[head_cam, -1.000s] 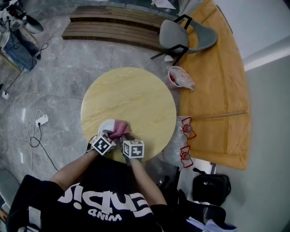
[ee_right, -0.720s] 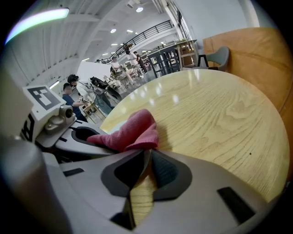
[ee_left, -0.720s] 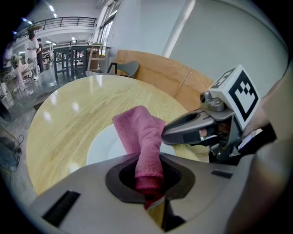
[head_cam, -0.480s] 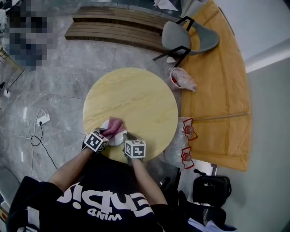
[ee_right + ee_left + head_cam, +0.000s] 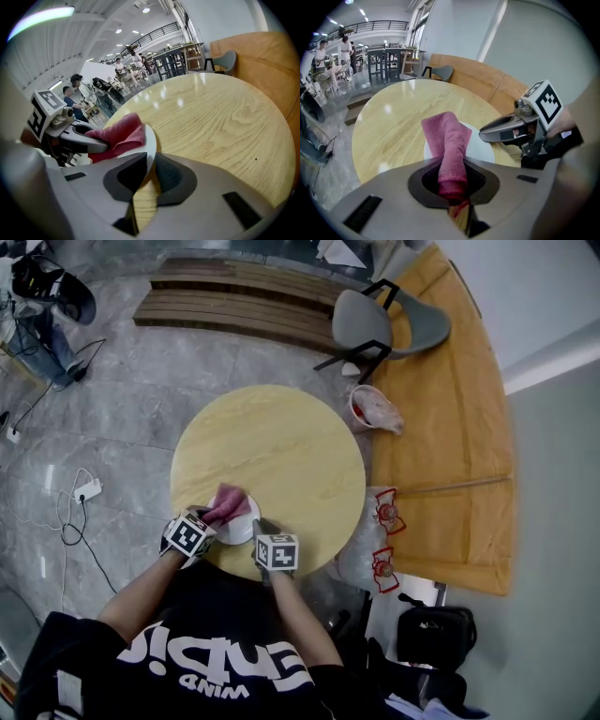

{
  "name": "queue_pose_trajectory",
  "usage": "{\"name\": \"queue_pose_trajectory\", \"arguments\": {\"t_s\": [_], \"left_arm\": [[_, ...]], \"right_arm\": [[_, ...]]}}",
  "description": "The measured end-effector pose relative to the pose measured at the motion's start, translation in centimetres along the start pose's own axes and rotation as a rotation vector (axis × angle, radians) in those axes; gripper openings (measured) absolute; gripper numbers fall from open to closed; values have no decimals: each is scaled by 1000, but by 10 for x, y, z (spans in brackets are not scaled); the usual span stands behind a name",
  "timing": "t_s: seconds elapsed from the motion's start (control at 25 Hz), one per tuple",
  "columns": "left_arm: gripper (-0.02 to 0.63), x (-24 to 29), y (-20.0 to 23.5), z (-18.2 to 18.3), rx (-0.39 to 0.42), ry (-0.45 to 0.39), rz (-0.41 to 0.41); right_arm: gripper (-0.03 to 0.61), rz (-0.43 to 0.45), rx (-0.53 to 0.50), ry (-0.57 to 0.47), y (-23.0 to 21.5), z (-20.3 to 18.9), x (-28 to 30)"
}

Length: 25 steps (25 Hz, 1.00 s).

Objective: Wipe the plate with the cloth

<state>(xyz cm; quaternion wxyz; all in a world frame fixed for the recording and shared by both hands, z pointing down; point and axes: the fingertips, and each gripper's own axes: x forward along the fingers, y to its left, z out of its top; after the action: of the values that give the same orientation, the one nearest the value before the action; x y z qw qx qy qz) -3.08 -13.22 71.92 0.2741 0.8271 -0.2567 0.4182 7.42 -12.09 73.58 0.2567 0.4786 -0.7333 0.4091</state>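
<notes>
Head view: plate [image 5: 246, 527] on the desk's [image 5: 281, 446] near edge, cloth [image 5: 228, 502] on it

Left gripper view: left hand-held gripper [image 5: 452, 190] pinches the cloth; rub softly all over

Right gripper view: right hand-held gripper [image 5: 146, 168] clamps the plate's rim; hold steady

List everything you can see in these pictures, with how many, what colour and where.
round light wooden table: one, pale yellow, mid-floor.
white round plate: one, white, table's near edge.
pink cloth: one, pink, on the plate.
grey chair: one, grey, beyond the table.
slatted wooden bench: one, brown, far floor.
white power strip: one, white, floor left of table.
black bag: one, black, head view's lower right.
left gripper: one, grey, shut on the cloth.
right gripper: one, grey, shut on the plate's rim.
</notes>
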Motion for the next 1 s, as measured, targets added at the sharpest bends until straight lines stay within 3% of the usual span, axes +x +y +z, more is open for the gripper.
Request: {"name": "queue_pose_trajectory", "arguments": {"t_s": [0.48,0.72,1.0], "left_arm": [[46,-30,21,5,-42,-57,77],[46,-50,-6,24,59,-99,12],[46,-34,-53,30,109,-86,-96]], "right_arm": [[67,-5,14,-1,-1,-1,-1],[67,-15,19,1,-1,-3,-2],[67,-11,24,-1,0,-2,-1]]}}
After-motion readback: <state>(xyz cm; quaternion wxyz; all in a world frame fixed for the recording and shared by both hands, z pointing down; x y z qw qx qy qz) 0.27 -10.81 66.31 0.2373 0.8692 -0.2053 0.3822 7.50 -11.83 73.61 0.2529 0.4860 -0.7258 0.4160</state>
